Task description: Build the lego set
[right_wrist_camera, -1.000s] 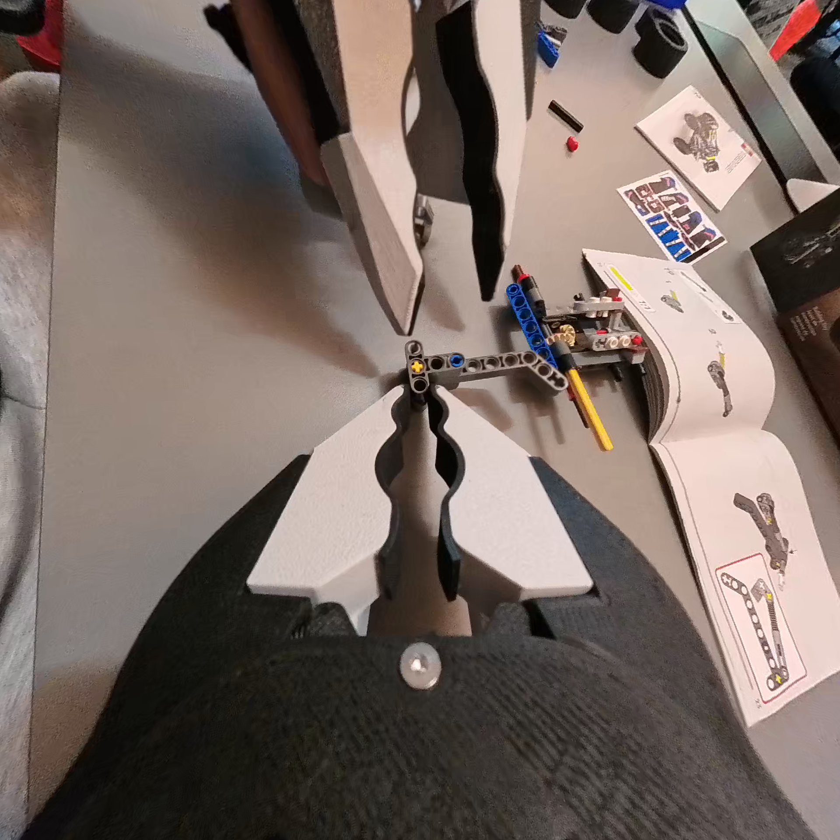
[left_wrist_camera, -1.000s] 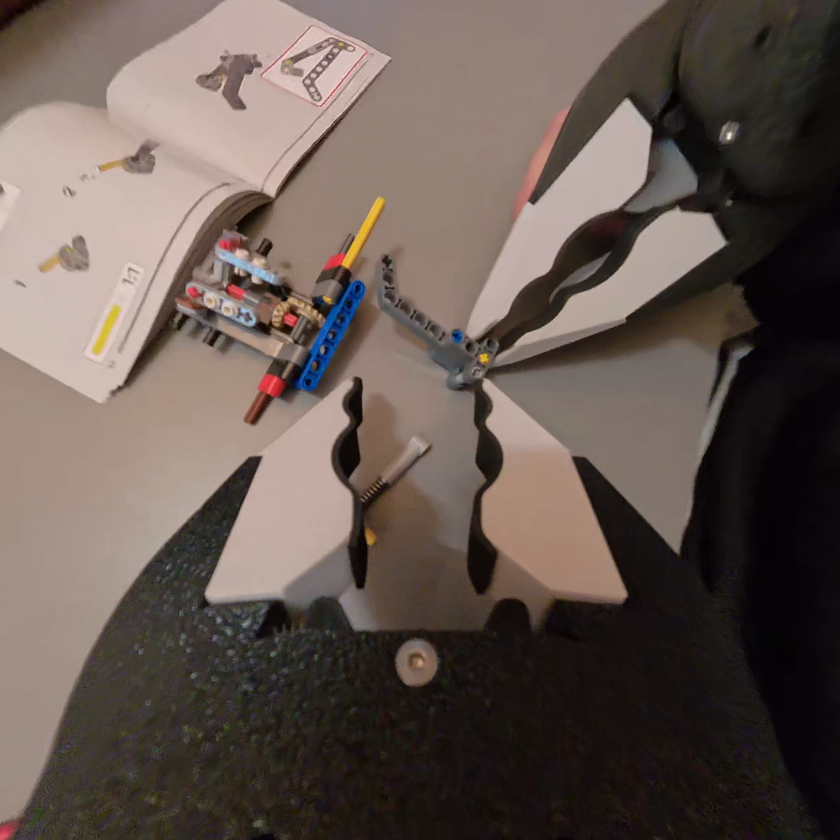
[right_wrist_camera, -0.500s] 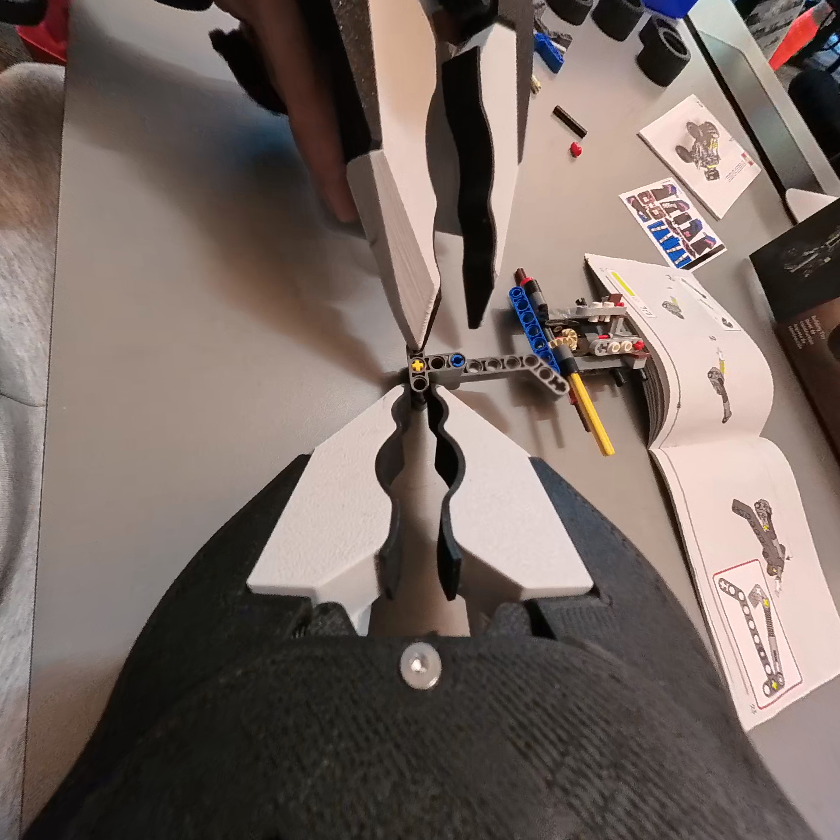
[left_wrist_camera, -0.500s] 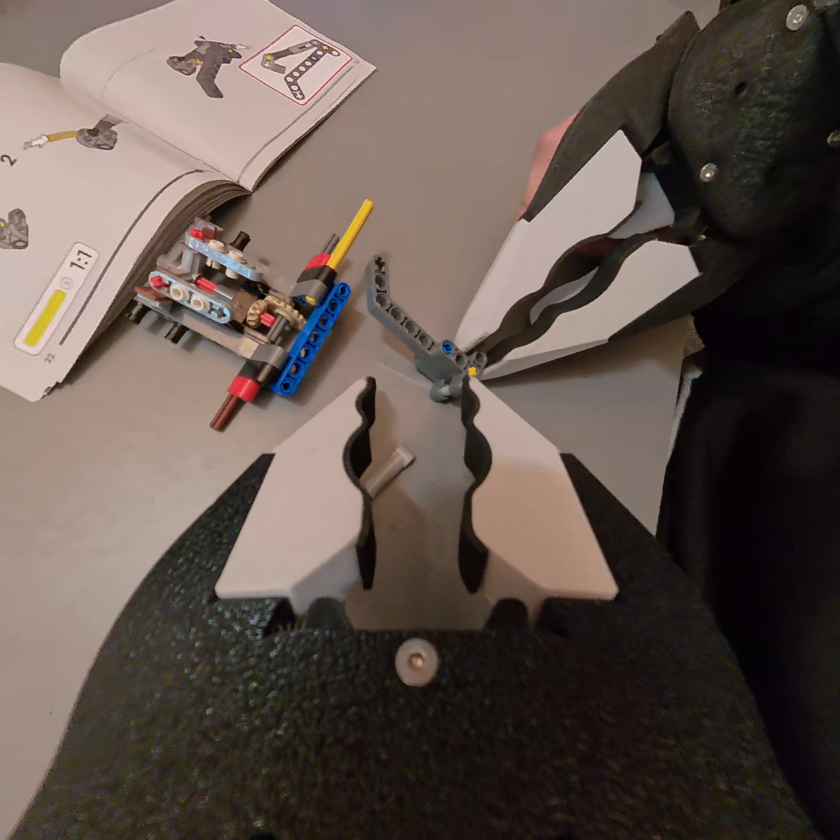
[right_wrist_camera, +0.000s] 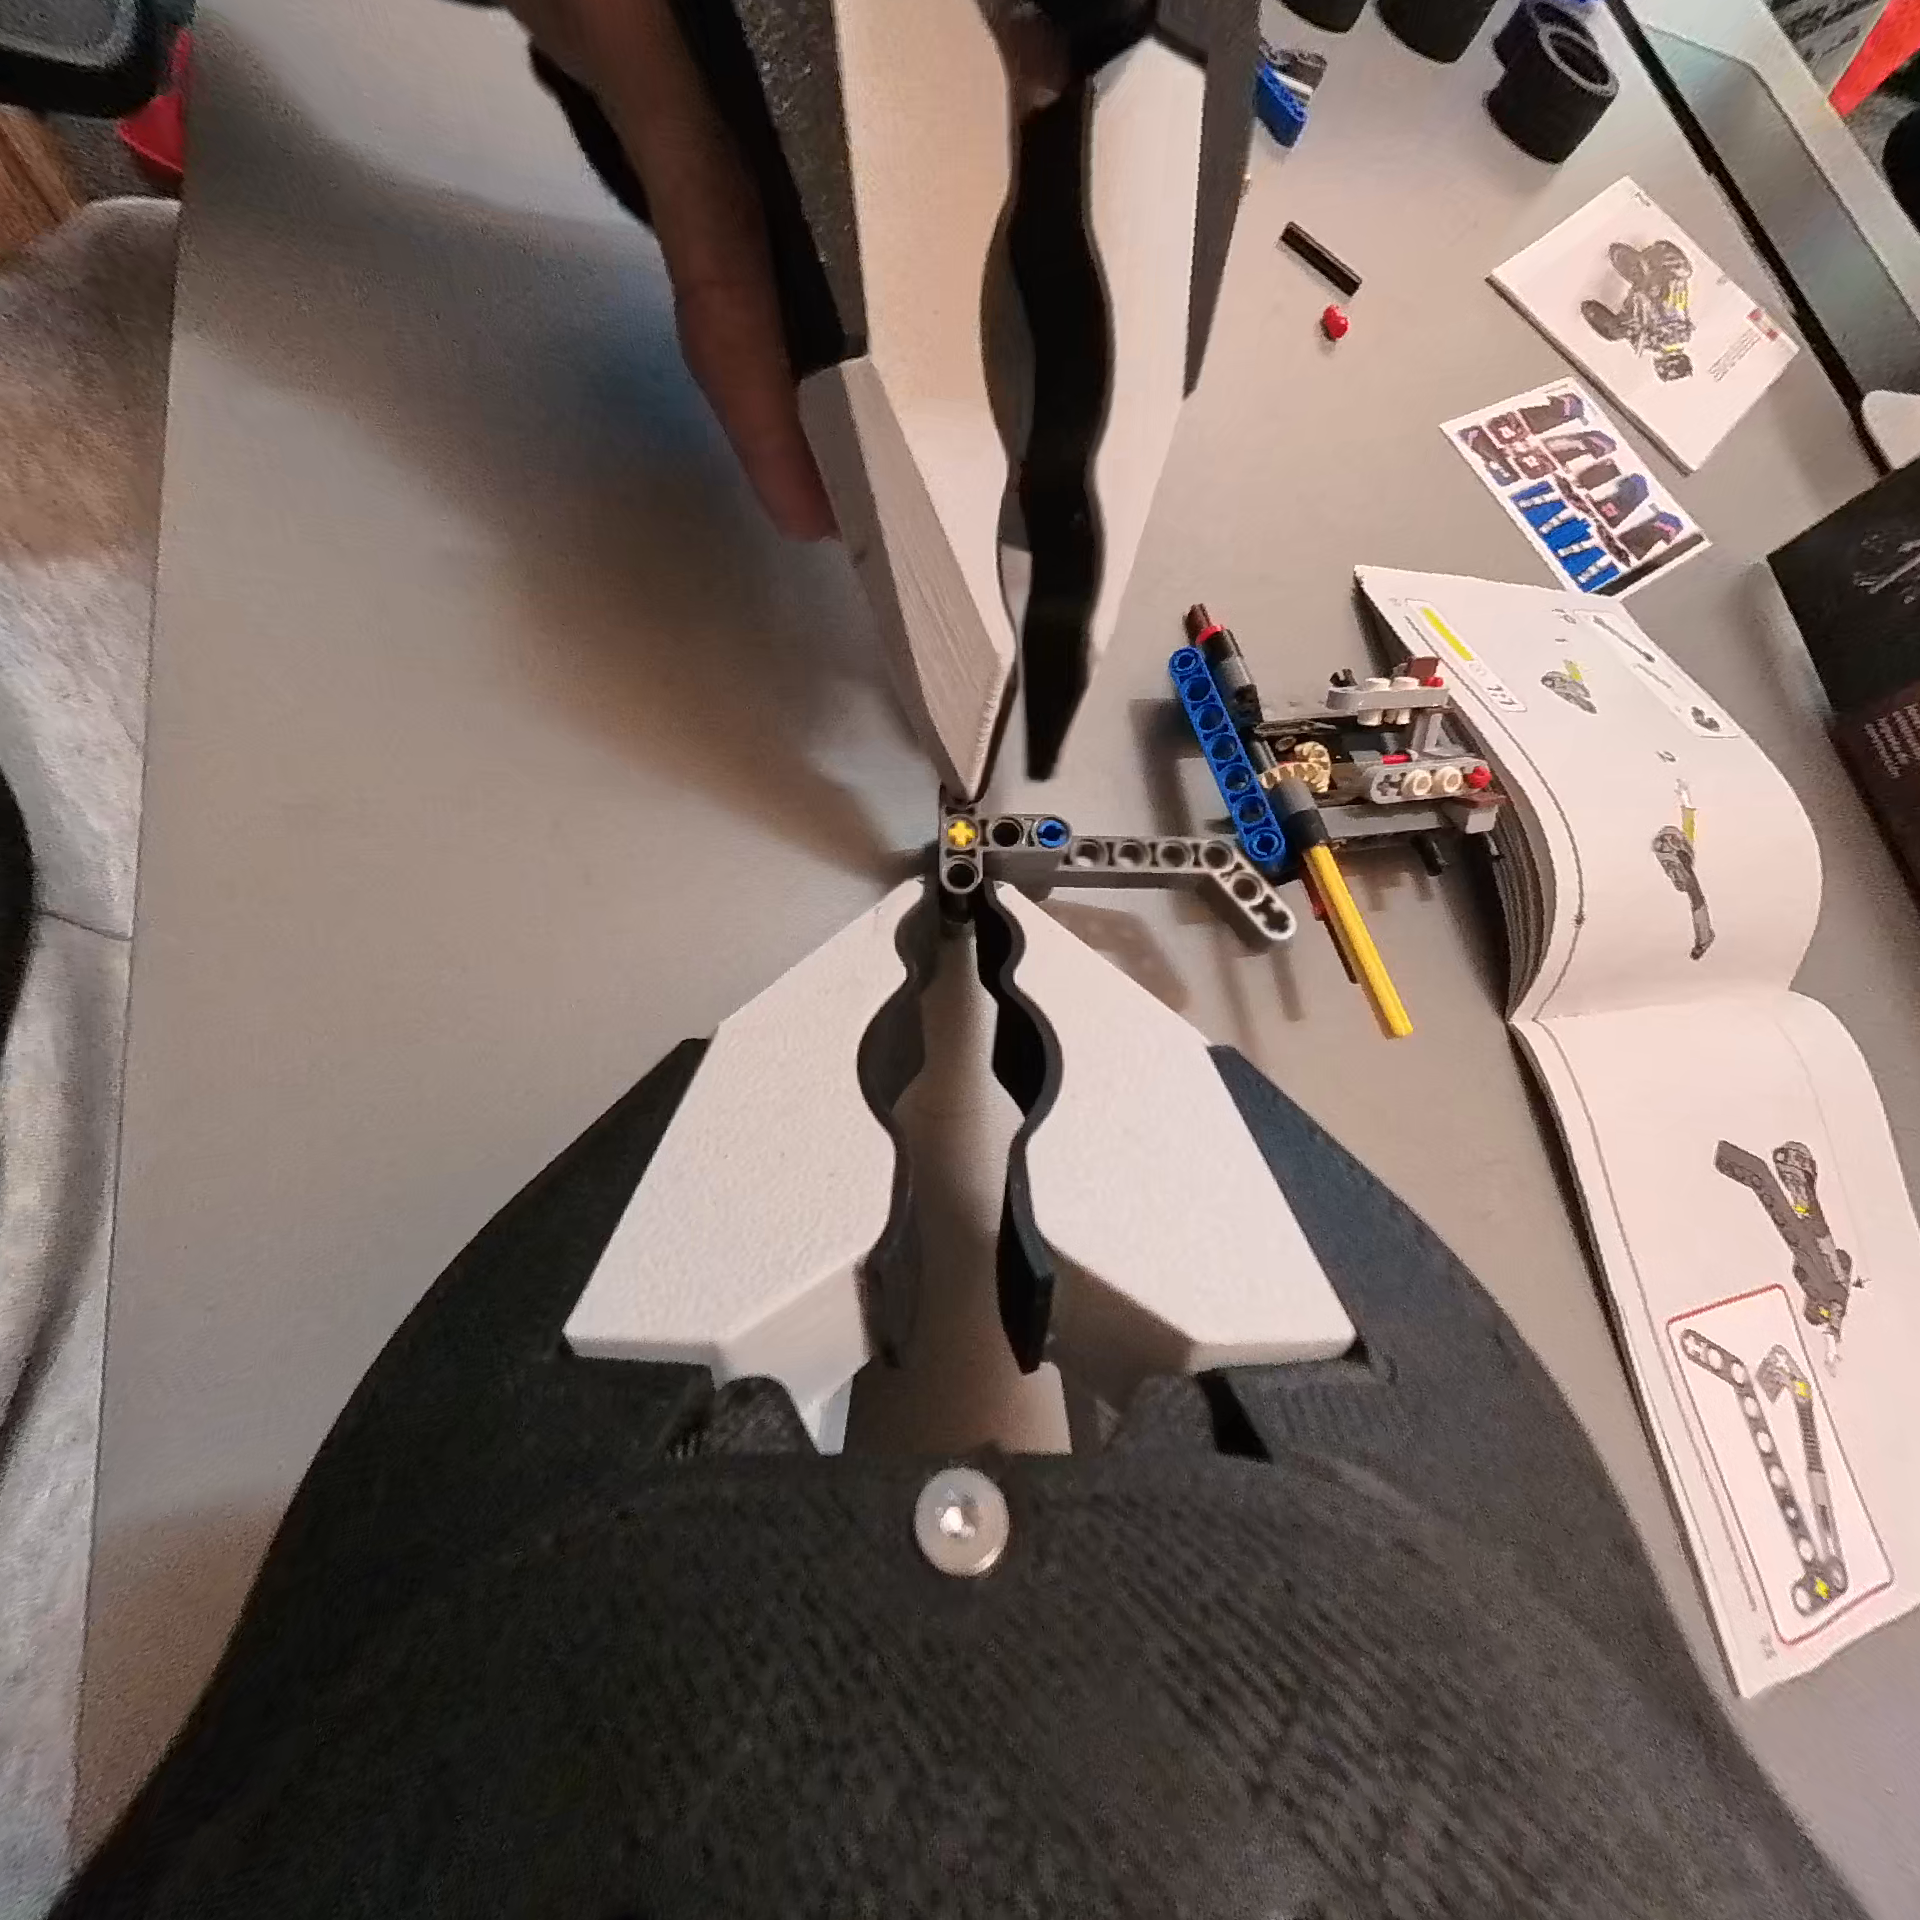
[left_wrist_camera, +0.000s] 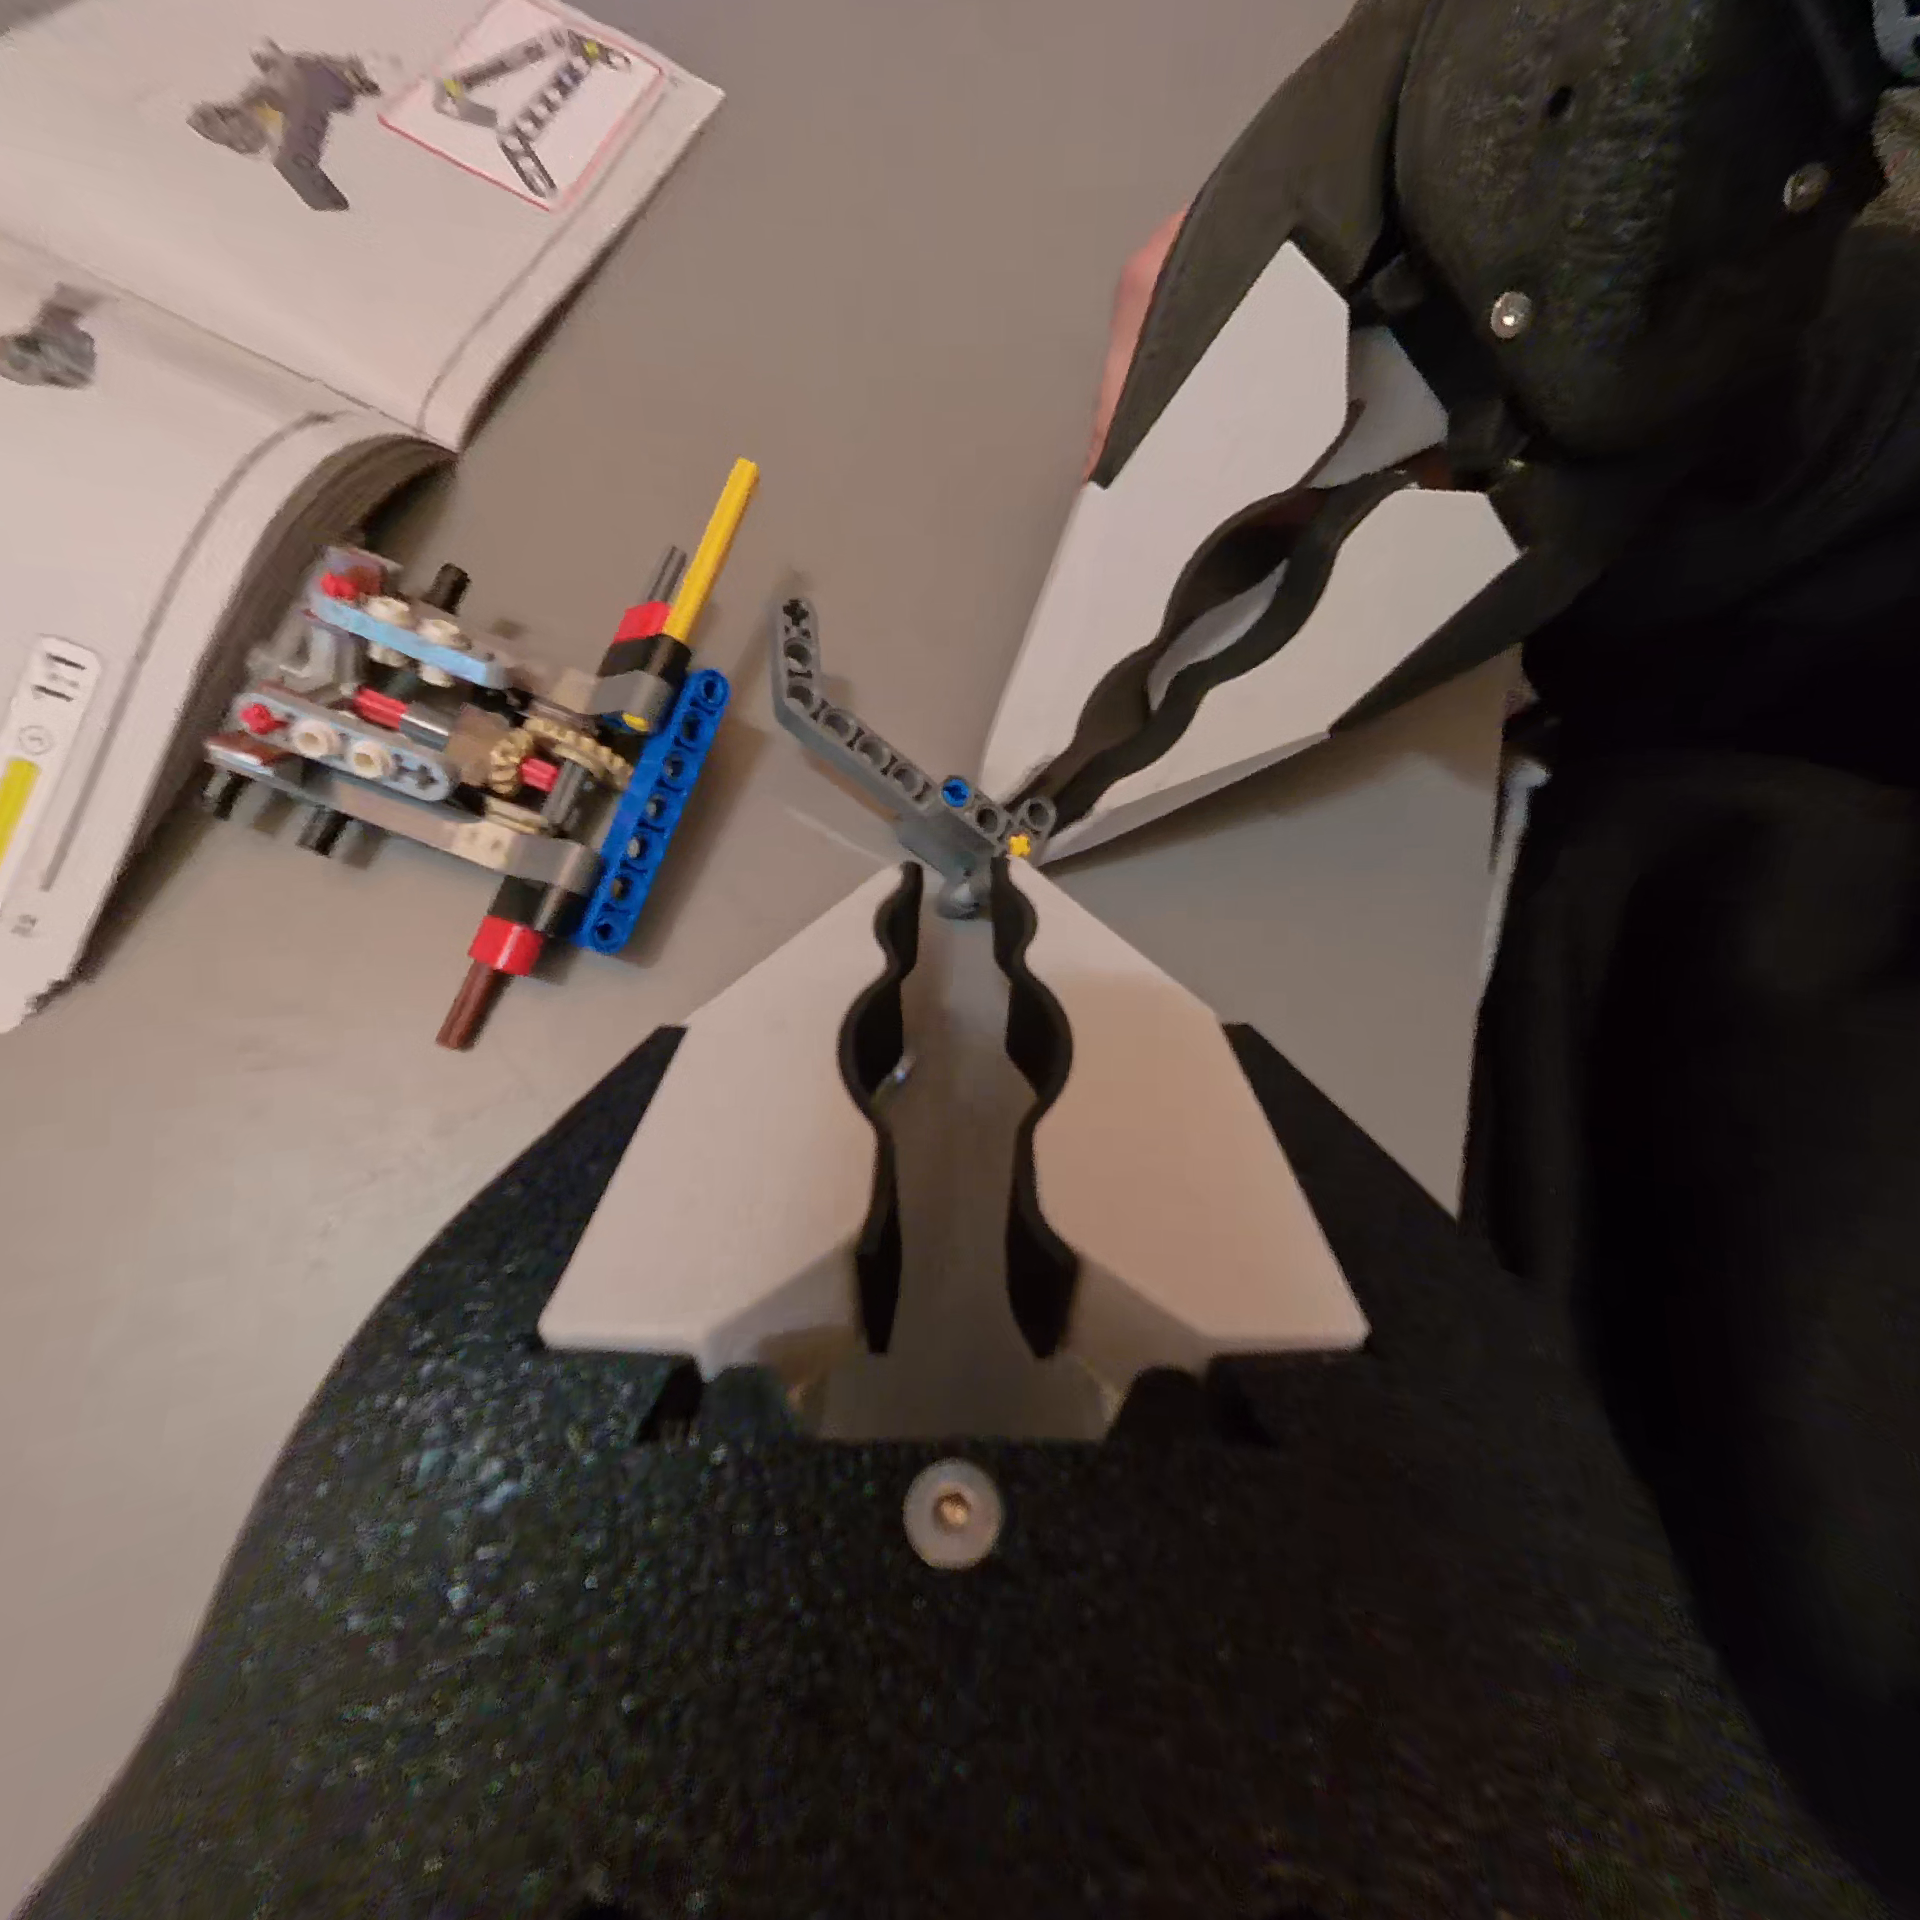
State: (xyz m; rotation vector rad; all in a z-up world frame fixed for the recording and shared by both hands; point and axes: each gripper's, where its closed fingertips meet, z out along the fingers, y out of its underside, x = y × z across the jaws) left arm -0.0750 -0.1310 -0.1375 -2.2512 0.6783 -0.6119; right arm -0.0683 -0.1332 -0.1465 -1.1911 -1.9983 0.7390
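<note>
My right gripper [right_wrist_camera: 961, 909] is shut on the near end of a grey bent beam assembly [right_wrist_camera: 1143, 857] with a yellow and a blue pin, holding it just above the grey table. It also shows in the left wrist view [left_wrist_camera: 842, 727]. My left gripper [left_wrist_camera: 954, 883] is open with narrowed jaws, its tips either side of a grey stub at the same end of the beam. In the right wrist view the left gripper [right_wrist_camera: 1008, 779] comes down from above onto that end. A small grey spring piece [left_wrist_camera: 896, 1075] is mostly hidden under the left finger.
A partly built model [left_wrist_camera: 468, 748] with a blue beam and yellow axle lies beside the open instruction booklet [right_wrist_camera: 1662, 935]. A sticker sheet [right_wrist_camera: 1569, 499], a small leaflet [right_wrist_camera: 1642, 312], black tyres [right_wrist_camera: 1548, 94], a black axle [right_wrist_camera: 1320, 255] and a red bit [right_wrist_camera: 1335, 322] lie farther off.
My left gripper has moved forward to the beam's held end and its jaws have narrowed. The spring piece has slid under its left finger. The right gripper holds still.
</note>
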